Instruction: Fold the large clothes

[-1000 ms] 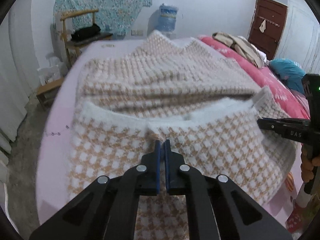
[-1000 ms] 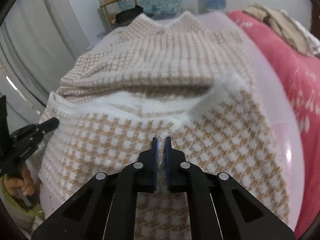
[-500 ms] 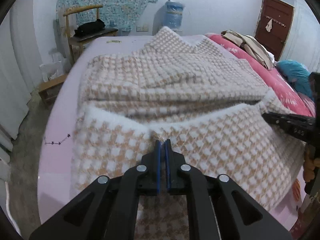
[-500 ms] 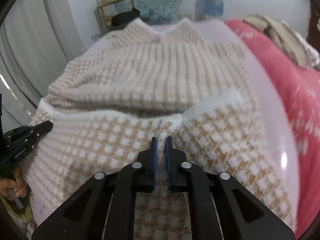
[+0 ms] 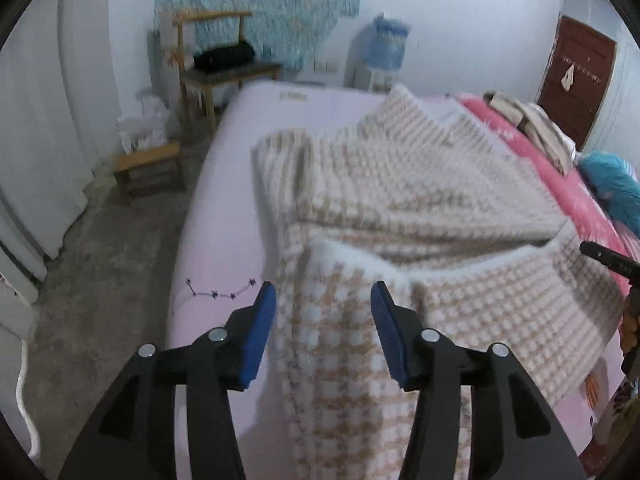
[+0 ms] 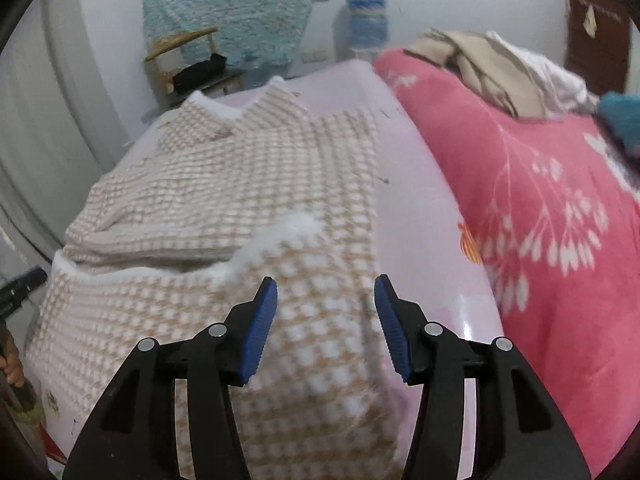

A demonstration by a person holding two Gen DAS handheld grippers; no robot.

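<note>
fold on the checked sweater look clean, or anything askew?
Slightly askew: the folded-up hem of the sweater runs unevenly, with its white right corner poking higher than the rest. Both grippers have just opened, holding nothing.

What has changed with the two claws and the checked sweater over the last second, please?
Both claws have just opened and let go of the sweater's folded-up hem: the left claw and right claw now stand clear of it, drawn apart toward its sides. The sweater stays folded on the bed.

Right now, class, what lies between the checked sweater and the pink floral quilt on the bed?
A bare strip of pale lilac sheet separates the checked sweater from the pink floral quilt; nothing rests on it. The right wrist view shows this best.
</note>
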